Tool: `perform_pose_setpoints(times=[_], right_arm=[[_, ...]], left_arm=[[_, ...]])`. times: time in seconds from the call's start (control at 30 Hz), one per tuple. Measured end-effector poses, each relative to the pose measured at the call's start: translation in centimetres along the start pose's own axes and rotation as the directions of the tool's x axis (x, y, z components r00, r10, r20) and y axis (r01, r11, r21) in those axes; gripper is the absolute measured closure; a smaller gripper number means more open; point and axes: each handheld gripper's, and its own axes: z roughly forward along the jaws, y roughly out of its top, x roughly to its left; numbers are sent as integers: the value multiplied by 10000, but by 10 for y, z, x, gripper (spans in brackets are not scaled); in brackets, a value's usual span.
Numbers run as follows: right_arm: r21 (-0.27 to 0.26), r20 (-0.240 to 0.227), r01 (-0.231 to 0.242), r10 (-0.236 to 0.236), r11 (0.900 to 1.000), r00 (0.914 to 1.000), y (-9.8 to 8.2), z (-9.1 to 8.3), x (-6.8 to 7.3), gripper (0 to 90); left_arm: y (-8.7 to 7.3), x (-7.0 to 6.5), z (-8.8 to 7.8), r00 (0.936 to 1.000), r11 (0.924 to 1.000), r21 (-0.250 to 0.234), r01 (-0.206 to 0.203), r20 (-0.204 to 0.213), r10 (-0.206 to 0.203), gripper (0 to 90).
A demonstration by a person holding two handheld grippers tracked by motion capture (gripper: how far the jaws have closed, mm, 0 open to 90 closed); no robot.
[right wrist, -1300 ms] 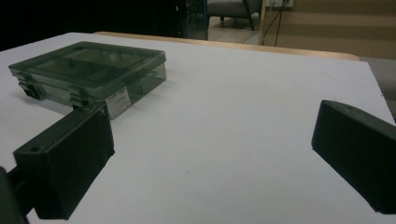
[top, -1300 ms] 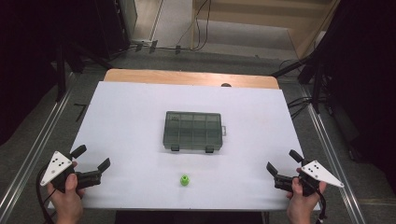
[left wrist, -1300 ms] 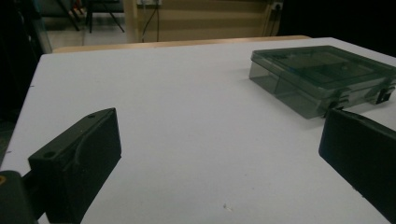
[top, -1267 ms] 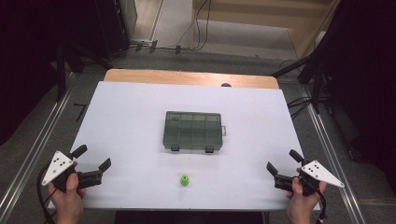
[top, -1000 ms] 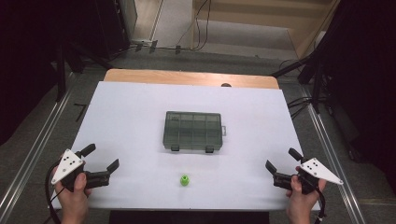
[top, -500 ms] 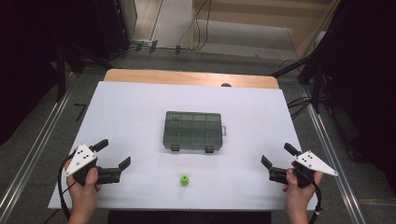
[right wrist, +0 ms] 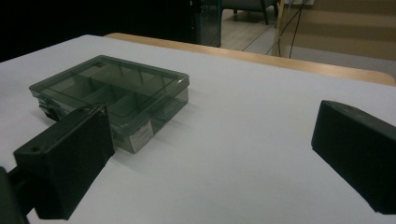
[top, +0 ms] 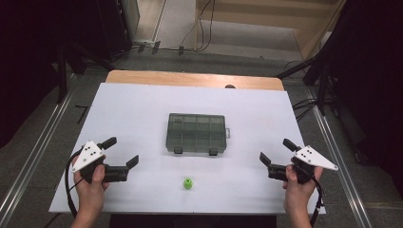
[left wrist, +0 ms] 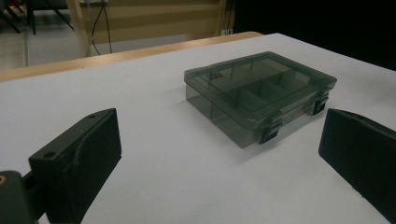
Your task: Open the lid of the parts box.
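High view: smoky translucent plastic compartment box (top: pixel 197 133), rectangular, lid closed with two dark latches on the near edge, sits mid-table on the smooth white tabletop (top: pixel 133 109). Small round green object (top: pixel 188 183) lies near the front edge, apart from the box. Left gripper (top: pixel 122 153) and right gripper (top: pixel 275 152), matte black blocky jaws, both spread wide, holding nothing, flanking the box, well apart from it.
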Motion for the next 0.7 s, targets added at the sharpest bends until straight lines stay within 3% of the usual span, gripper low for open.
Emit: perform_pose_setpoints(times=[0.7], right_arm=[[61, -476, 313, -310, 9995, 9984, 24, 22, 17, 0]], left_arm=[[16, -10, 26, 9985, 10000, 21, -37, 543, 35, 0]])
